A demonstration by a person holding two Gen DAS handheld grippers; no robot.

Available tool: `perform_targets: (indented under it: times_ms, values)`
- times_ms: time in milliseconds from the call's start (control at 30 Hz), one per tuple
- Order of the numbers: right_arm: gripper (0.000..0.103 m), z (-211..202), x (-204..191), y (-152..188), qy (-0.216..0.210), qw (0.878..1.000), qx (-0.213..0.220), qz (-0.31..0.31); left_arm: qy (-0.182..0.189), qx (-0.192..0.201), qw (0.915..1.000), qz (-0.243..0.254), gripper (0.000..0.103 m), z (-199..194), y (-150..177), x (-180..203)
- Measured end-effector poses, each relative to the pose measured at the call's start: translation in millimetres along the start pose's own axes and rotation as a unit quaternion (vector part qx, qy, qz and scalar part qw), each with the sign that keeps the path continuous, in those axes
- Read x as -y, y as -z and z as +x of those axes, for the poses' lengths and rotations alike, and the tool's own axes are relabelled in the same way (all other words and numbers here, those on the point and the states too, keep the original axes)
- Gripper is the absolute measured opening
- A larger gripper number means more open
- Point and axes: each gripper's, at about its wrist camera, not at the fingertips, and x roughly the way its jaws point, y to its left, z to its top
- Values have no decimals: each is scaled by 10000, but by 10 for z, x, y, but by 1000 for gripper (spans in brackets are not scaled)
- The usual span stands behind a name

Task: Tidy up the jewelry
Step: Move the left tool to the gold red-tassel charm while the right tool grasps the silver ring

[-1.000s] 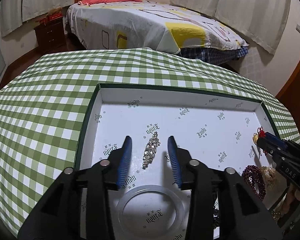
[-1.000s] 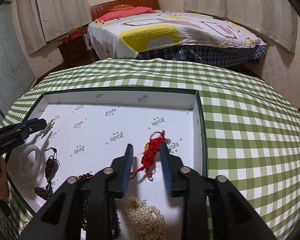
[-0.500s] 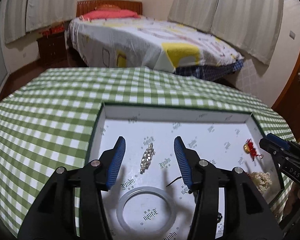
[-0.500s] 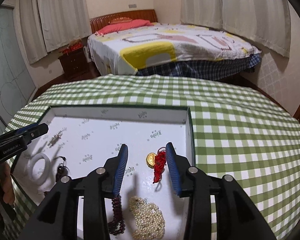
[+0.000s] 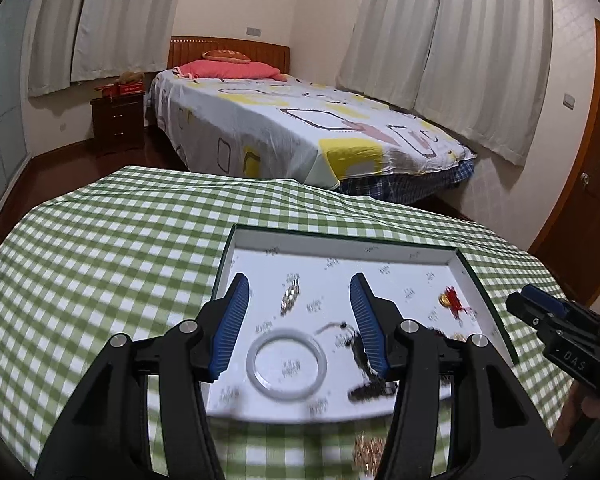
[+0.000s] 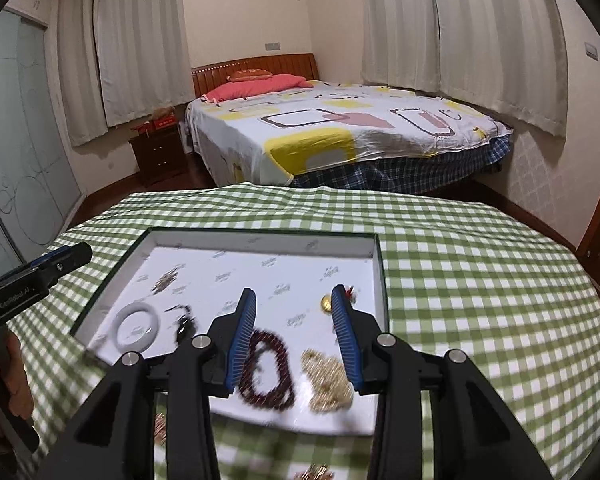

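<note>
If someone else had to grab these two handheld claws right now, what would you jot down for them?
Left gripper: jaws just opened, nothing between them.
Right gripper: jaws just opened, empty.
In the shallow white tray: white bangle ring, sparkly rhinestone brooch, dark pendant on a cord, dark red bead bracelet, pearl strand, gold charm with red tassel.
Left: small gold pieces on the green checked cloth, in front of the tray.
</note>
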Motion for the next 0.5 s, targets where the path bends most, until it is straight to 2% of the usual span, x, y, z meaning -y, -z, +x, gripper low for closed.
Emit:
perform_targets:
  times_ms: [133, 500]
  values:
    - [40, -147, -81, 144, -45, 10000, -28, 27, -52, 36, 10000, 52, 56, -210, 148, 16]
    - [40, -530, -279, 556, -100, 9999, 34, 2, -125, 100, 9999, 10, 57, -651, 505, -60]
